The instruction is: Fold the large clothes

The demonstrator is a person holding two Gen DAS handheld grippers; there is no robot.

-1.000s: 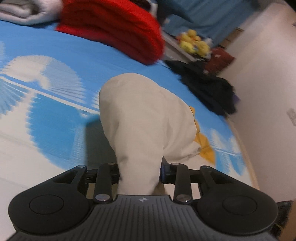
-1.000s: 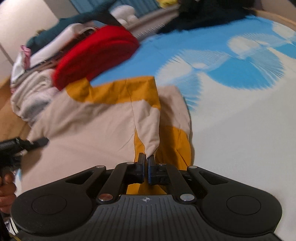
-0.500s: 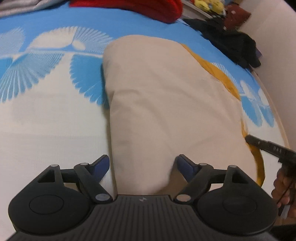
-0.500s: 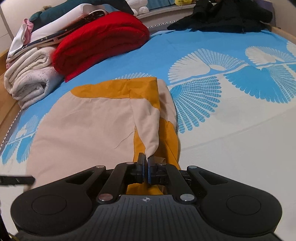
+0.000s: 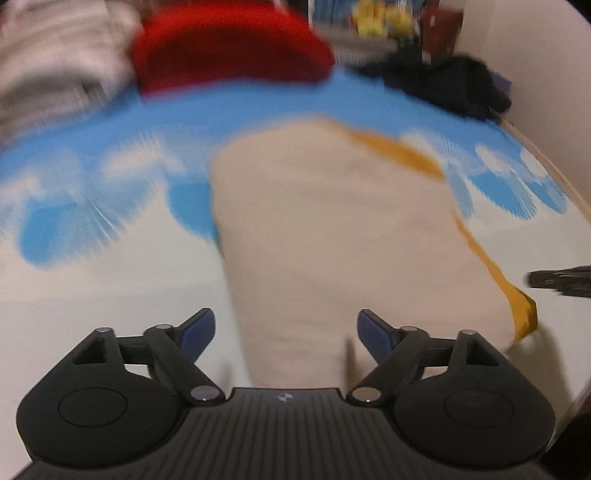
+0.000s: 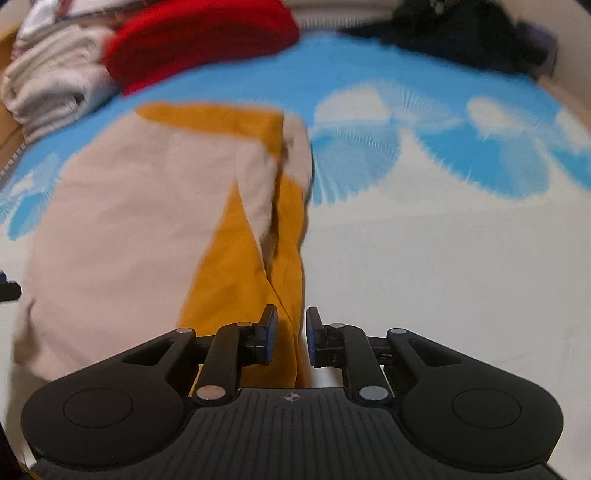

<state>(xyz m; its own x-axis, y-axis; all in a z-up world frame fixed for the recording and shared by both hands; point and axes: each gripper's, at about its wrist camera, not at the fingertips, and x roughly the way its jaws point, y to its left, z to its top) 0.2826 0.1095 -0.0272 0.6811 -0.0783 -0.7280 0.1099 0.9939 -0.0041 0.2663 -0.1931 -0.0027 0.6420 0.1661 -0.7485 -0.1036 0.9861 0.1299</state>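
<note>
A beige garment with mustard-yellow panels (image 5: pixel 332 229) lies folded flat on the blue and white bed sheet (image 5: pixel 92 295). My left gripper (image 5: pixel 285 321) hovers over its near edge. Its jaws are wide apart and still opening, and the pads touch no cloth. In the right wrist view the same garment (image 6: pixel 129 229) fills the left half. My right gripper (image 6: pixel 290 325) sits at its mustard edge with the jaws opening. A strip of mustard cloth runs between the pads, which stand clear of it. The right gripper's tip (image 5: pixel 557 282) shows at the left view's right edge.
A folded red cloth (image 6: pixel 199 40) and a stack of white folded laundry (image 6: pixel 55 85) lie at the far side of the bed. Black clothes (image 6: pixel 461 37) are heaped at the far right. Yellow plush toys (image 5: pixel 380 22) sit beyond, and a pale wall (image 5: pixel 535 74) runs along the right.
The left jaws let go of the beige cloth and spread wide. The garment dropped flat onto the bed. The right jaws, shut on the mustard edge before, have parted. Both views shifted and blurred.
</note>
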